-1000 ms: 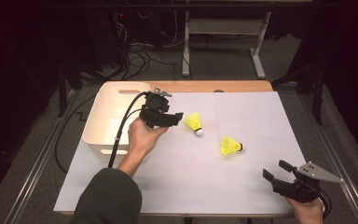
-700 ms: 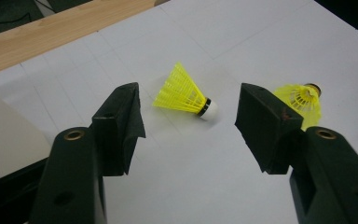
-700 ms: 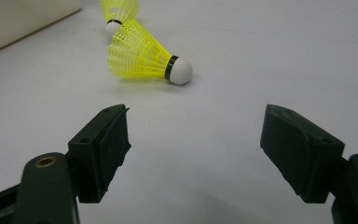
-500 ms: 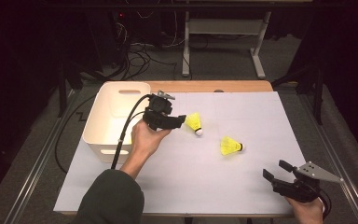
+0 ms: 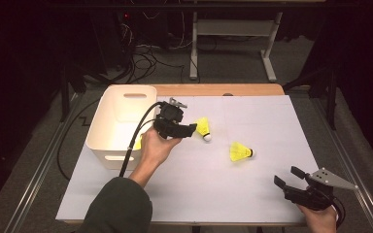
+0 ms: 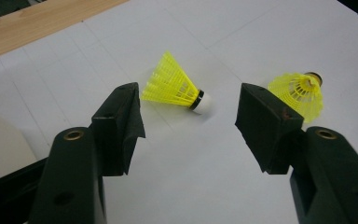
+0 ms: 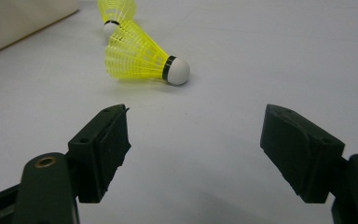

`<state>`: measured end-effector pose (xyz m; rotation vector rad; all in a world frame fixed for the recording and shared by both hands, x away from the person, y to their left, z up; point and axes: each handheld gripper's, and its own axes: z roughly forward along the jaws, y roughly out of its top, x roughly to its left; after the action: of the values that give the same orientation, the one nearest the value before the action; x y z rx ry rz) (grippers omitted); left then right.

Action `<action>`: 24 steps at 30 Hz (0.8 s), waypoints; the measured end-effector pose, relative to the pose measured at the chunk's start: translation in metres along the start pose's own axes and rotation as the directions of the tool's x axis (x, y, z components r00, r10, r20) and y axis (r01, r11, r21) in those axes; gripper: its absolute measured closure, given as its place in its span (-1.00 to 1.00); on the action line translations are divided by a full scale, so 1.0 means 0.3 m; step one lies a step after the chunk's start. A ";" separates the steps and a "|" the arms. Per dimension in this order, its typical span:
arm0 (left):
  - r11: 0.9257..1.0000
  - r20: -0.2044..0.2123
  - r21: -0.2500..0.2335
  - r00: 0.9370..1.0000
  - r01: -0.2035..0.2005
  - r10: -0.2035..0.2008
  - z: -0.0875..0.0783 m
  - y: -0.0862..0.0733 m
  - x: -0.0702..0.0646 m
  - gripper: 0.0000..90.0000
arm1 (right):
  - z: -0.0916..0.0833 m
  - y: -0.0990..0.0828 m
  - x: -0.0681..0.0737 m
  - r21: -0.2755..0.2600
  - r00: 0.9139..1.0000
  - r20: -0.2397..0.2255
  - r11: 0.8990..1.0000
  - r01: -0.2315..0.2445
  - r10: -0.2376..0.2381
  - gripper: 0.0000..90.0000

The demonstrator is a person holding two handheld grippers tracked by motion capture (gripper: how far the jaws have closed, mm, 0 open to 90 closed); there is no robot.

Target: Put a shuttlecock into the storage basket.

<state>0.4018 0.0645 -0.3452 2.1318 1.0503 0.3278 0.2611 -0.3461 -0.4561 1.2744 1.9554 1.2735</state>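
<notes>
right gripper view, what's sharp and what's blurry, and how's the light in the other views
Right gripper view: the near shuttlecock is fairly sharp, the far shuttlecock and the jaws soft. Left gripper view: even light, faint shadows on the white sheet. High view: the sheet is bright, the floor around the table dark; the bin has a warm glow inside.

No legible text, label, brand, number or sign appears on any surface in these views.

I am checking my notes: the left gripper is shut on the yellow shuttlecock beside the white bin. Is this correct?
Not quite. The left gripper is open: in the left gripper view its jaws stand apart, and the yellow shuttlecock lies on the table ahead of them, untouched. It is indeed beside the white bin.
</notes>
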 end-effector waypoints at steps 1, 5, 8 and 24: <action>1.000 0.000 0.002 1.000 0.001 -0.001 0.003 -0.002 0.001 -0.09 | 0.000 0.000 0.000 0.000 1.000 0.001 1.000 -0.001 0.001 -0.47; 1.000 -0.003 0.001 1.000 0.000 0.000 0.005 -0.004 -0.003 -0.09 | 0.001 0.000 -0.001 0.001 1.000 0.002 1.000 -0.003 0.003 -0.47; 1.000 -0.002 0.000 1.000 0.000 0.000 0.008 -0.007 -0.005 -0.09 | 0.002 0.000 0.000 0.003 1.000 0.002 1.000 -0.002 0.002 -0.46; 1.000 0.002 0.016 1.000 -0.001 0.001 0.046 -0.018 -0.032 -0.11 | 0.002 0.000 0.000 0.001 1.000 0.000 1.000 -0.001 0.001 -0.47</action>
<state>0.3995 0.0525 -0.3579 2.1470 1.0540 0.3188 0.2614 -0.3459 -0.4562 1.2764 1.9562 1.2730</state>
